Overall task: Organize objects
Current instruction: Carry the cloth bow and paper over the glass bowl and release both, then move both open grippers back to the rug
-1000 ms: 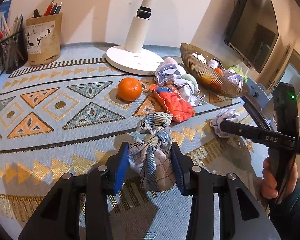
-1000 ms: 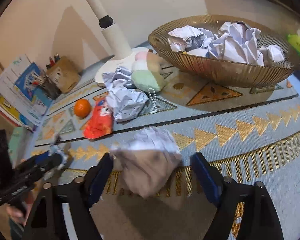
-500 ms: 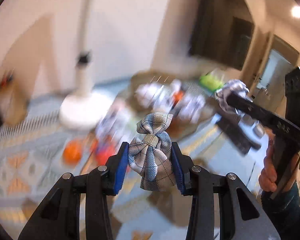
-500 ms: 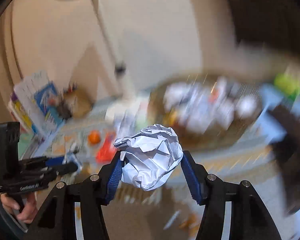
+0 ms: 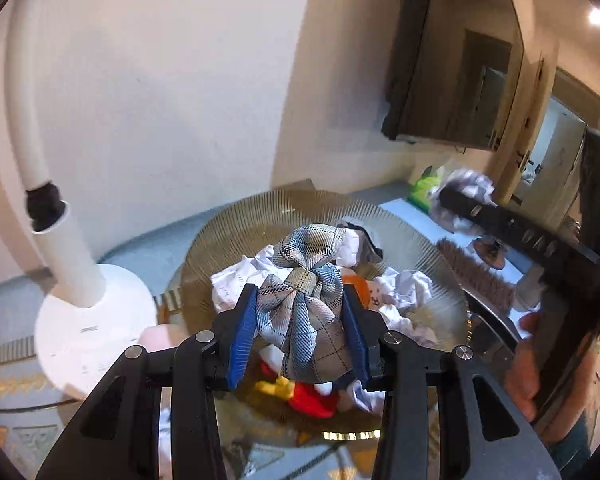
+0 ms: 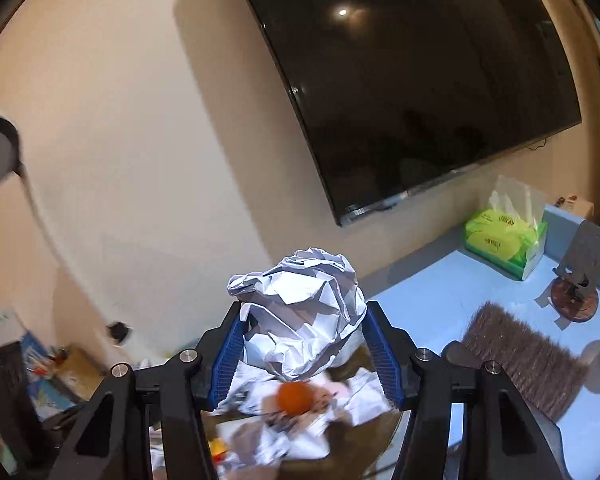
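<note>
Both hands are carrying items over the gold bowl [image 5: 228, 232], which is already holding crumpled paper and an orange [image 6: 295, 397]. The left gripper [image 5: 300, 322] is clamping a plaid cloth bundle [image 5: 304, 304] between its blue pads; its jaws have just been opening slightly, though the bundle is sitting between them. The right gripper [image 6: 304, 344] is squeezing a paper ball [image 6: 300, 308] above the bowl's contents. This looks like the drop-off step: next, each gripper needs to widen over the bowl so both items are falling inside.

In the right wrist view, the bowl's contents [image 6: 296, 420] at six o'clock are blurred, perhaps crumpled paper around an orange [image 6: 295, 397].
</note>
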